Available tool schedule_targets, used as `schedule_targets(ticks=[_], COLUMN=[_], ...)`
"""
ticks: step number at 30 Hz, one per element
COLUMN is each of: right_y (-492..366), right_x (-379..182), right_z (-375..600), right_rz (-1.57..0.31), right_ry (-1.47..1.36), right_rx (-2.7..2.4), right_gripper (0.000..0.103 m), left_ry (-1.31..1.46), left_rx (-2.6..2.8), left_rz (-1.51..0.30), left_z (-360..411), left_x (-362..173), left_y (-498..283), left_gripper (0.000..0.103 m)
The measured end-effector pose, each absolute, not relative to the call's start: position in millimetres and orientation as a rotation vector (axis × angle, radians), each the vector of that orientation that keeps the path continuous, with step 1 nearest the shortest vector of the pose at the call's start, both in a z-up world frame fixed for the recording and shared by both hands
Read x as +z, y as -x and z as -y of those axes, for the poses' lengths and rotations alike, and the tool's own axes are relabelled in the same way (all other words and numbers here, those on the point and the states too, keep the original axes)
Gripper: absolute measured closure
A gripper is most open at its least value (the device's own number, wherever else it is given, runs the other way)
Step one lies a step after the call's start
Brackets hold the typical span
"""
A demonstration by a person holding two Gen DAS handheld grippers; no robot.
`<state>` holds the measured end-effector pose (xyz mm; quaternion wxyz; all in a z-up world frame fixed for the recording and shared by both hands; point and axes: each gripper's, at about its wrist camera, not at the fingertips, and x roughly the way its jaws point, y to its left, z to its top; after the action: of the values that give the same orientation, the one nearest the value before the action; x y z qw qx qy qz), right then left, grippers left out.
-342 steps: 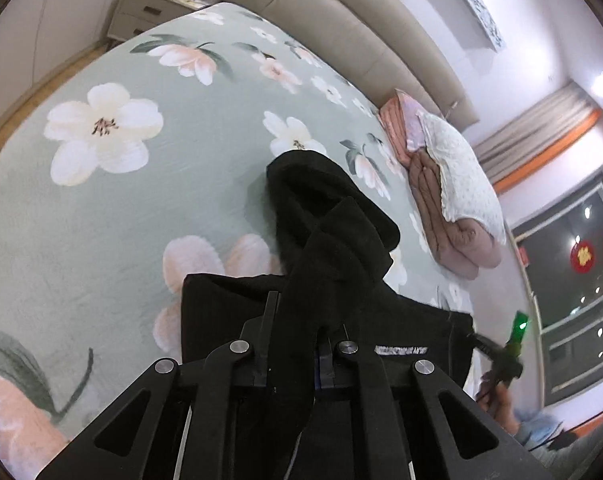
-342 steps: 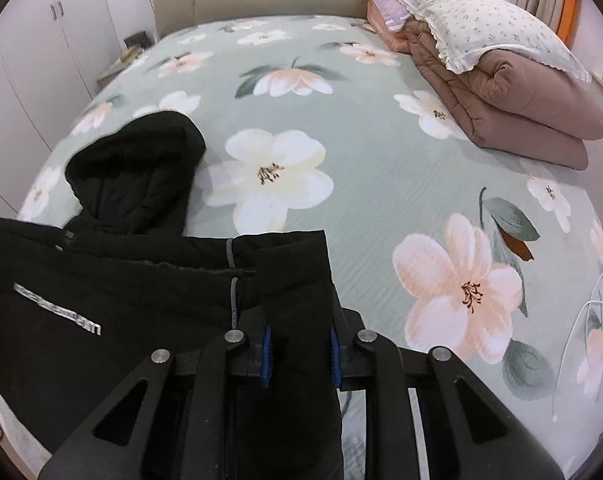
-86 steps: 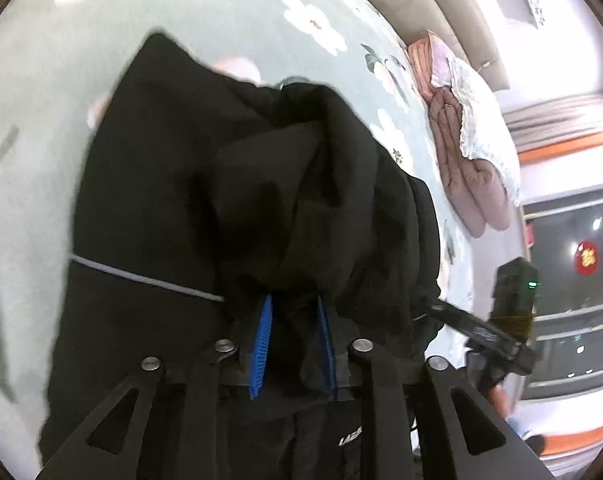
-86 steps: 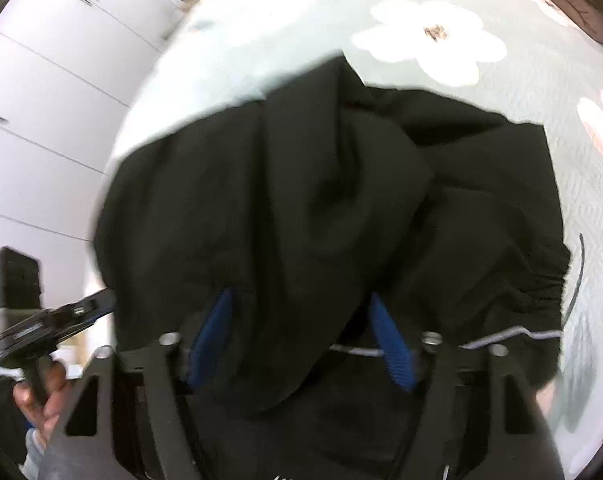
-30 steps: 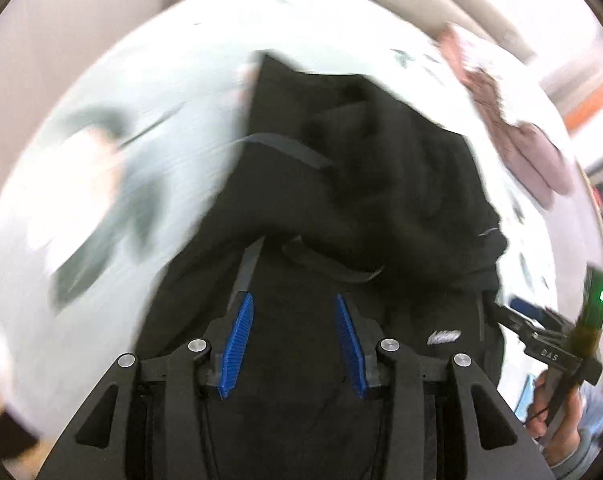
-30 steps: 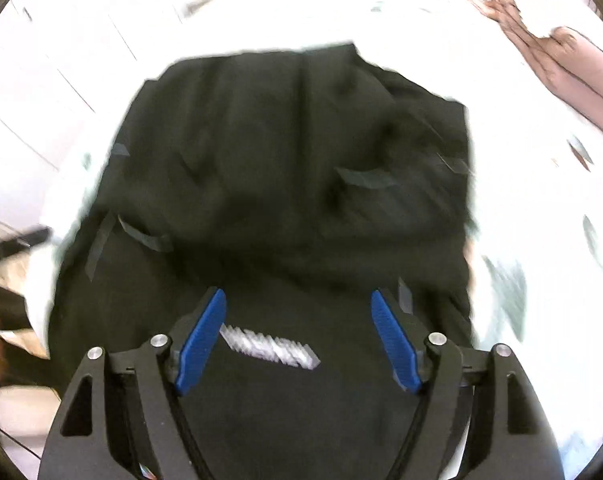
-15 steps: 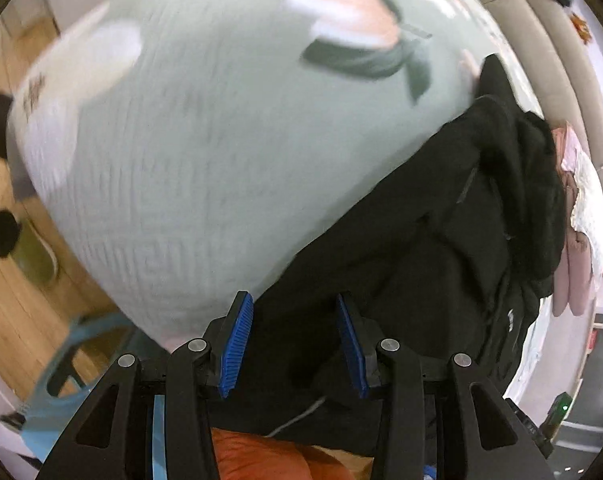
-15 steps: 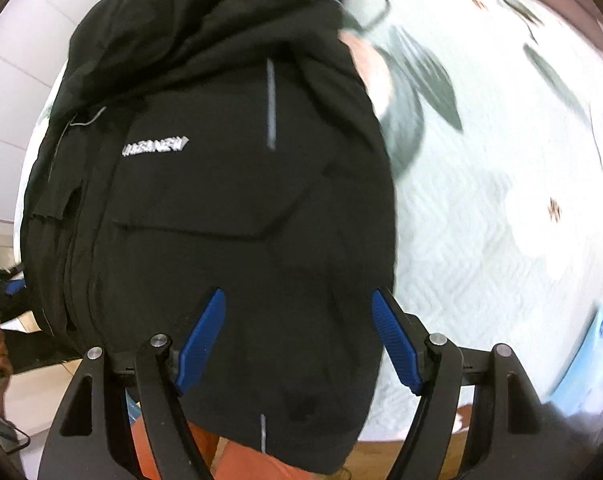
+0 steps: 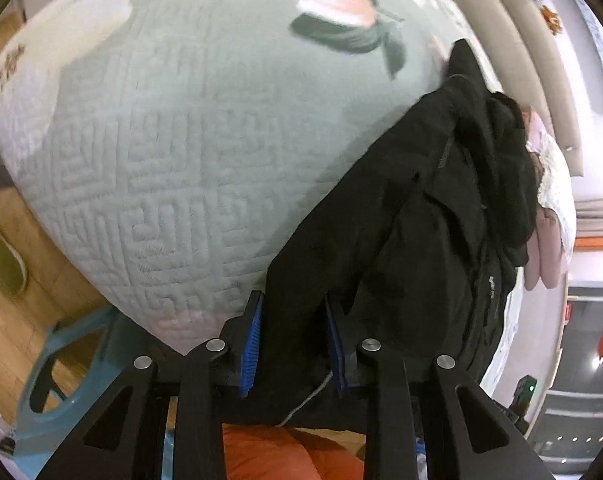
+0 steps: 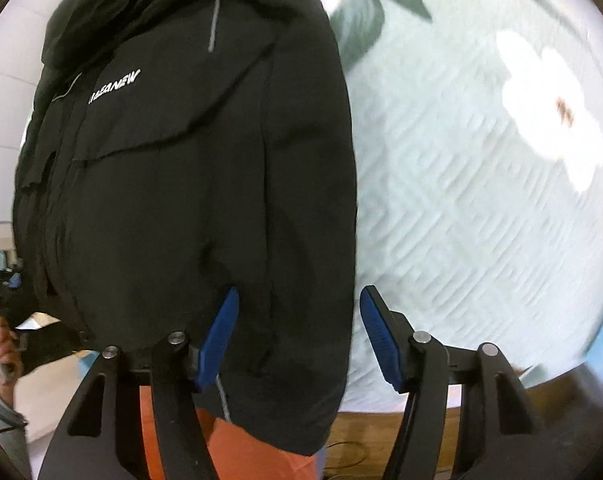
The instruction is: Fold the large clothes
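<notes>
A black hooded jacket (image 9: 429, 208) lies partly folded on the bed, its hem hanging over the near edge. In the right wrist view the jacket (image 10: 189, 168) shows white chest lettering. My left gripper (image 9: 293, 340) has its blue pads around the jacket's left hem corner, with a gap still showing between them. My right gripper (image 10: 297, 336) is open, its pads wide on either side of the right hem corner, with cloth lying between them.
The bed has a pale green quilted cover (image 9: 173, 152) with flower prints. Folded pink bedding and a pillow (image 9: 549, 216) lie at the far side. A light blue plastic stool (image 9: 61, 376) stands on the wooden floor below the bed's edge. Orange trousers (image 10: 261, 452) show below.
Both grippers let go of the folded sleeves and hood and dropped to the bed's near edge. They now sit at the hem corners, and the left jaws have closed in a little.
</notes>
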<state>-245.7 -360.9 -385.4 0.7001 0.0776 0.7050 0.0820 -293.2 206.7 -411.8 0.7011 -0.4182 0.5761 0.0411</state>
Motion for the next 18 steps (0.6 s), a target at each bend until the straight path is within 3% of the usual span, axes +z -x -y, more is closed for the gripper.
schedule_targets(ticks=[6, 8, 10, 14, 18], right_y=[254, 256, 259, 269, 280], right_x=[-400, -397, -393, -385, -408], right_z=[373, 372, 364, 357, 360], right_rz=[-1.607, -1.604, -1.603, -1.632, -1.699], right_ry=[-0.278, -0.288, -0.261, -0.246, -0.252], right_rx=[0.196, 0.220, 0.242, 0.346, 0.388], right_gripper=[0.031, 0.044, 0.045, 0.044, 0.038], left_ry=[0.960, 0.898, 0.875, 0.878, 0.956], left_rx=[0.107, 0.077, -0.010, -0.134, -0.155], left_rz=[-1.329, -1.340, -1.342, -1.296, -1.341], left_z=[-211, -201, -187, -172, -171], left_x=[-421, -414, -398, -370, -396], left_y=[293, 288, 284, 289, 289], left_gripper=[0.070, 0.071, 0.081, 0.081, 0.078])
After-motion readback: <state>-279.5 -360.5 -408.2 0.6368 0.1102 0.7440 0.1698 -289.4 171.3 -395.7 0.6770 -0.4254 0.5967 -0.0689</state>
